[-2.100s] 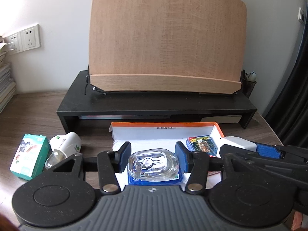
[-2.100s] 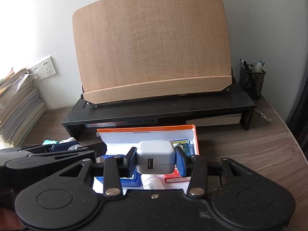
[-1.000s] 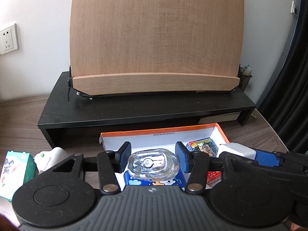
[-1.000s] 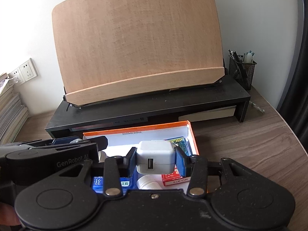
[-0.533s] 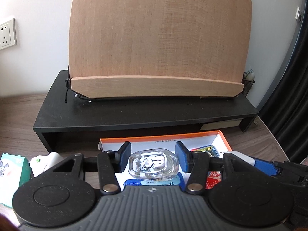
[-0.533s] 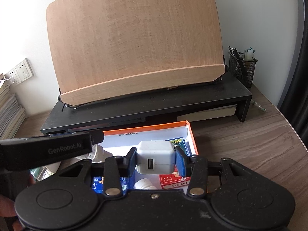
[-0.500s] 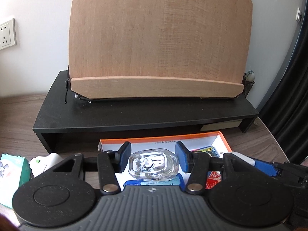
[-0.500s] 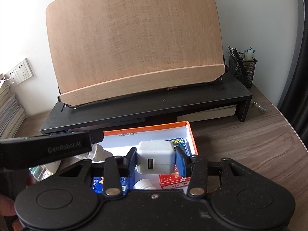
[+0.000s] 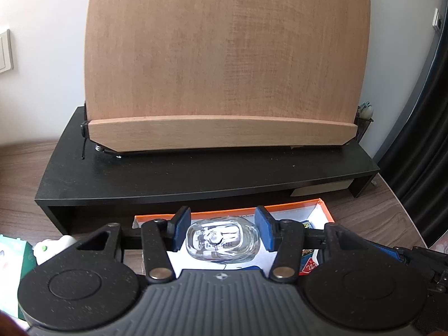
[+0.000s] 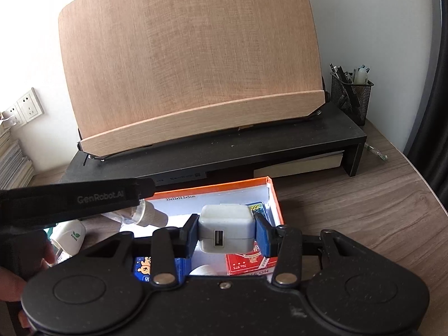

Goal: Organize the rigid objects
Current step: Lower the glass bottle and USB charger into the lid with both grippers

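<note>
My left gripper (image 9: 221, 231) is shut on a clear glass bottle (image 9: 221, 241), held above the left half of an orange-rimmed white box (image 9: 324, 207). The bottle's ribbed cap (image 10: 149, 215) shows in the right wrist view under the left gripper's body. My right gripper (image 10: 227, 233) is shut on a white USB charger (image 10: 225, 232), held above the right half of the same box (image 10: 273, 196). Inside the box lie a red card pack (image 10: 246, 263), a blue carton (image 10: 141, 268) and a white round item (image 10: 203, 270).
A black monitor riser (image 9: 196, 176) with a wooden book stand (image 9: 224, 70) stands right behind the box. A white bottle (image 10: 70, 236) and a green-white carton (image 9: 11, 268) lie left of the box. A mesh pen holder (image 10: 350, 95) stands at the back right.
Both grippers have moved forward and a little higher over the box, each still holding its object. The left gripper has swung so that its body crosses the right wrist view.
</note>
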Motion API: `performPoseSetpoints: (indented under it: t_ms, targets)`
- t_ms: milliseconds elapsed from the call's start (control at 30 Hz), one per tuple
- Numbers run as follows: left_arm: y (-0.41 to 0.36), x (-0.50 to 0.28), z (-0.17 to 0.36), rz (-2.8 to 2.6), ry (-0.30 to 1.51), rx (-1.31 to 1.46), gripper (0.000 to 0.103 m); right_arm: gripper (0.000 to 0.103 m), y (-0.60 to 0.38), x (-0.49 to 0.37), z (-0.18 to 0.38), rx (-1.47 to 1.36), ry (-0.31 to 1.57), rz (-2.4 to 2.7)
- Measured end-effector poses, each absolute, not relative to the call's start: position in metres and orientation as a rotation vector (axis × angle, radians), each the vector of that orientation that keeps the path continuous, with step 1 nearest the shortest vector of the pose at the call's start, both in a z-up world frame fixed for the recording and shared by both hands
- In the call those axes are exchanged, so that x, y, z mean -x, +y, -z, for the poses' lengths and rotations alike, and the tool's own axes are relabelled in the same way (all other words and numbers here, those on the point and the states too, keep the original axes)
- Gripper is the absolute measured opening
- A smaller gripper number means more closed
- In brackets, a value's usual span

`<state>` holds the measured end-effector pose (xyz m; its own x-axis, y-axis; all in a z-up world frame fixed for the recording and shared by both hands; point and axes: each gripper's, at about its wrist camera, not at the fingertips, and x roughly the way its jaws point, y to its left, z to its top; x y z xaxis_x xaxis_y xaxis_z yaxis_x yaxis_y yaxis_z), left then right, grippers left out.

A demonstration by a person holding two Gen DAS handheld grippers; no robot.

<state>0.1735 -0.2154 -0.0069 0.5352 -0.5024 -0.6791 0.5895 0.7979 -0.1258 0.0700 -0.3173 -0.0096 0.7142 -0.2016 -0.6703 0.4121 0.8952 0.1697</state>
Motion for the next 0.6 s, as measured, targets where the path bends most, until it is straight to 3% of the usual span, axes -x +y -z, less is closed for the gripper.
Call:
performPoseSetpoints:
  t_ms: [600]
  targets:
    - [-0.233,-0.181,0.019,0.654,0.802,-0.141,0.051,0.051,-0.328,-0.086,0.021,-0.321,0.732,0.334]
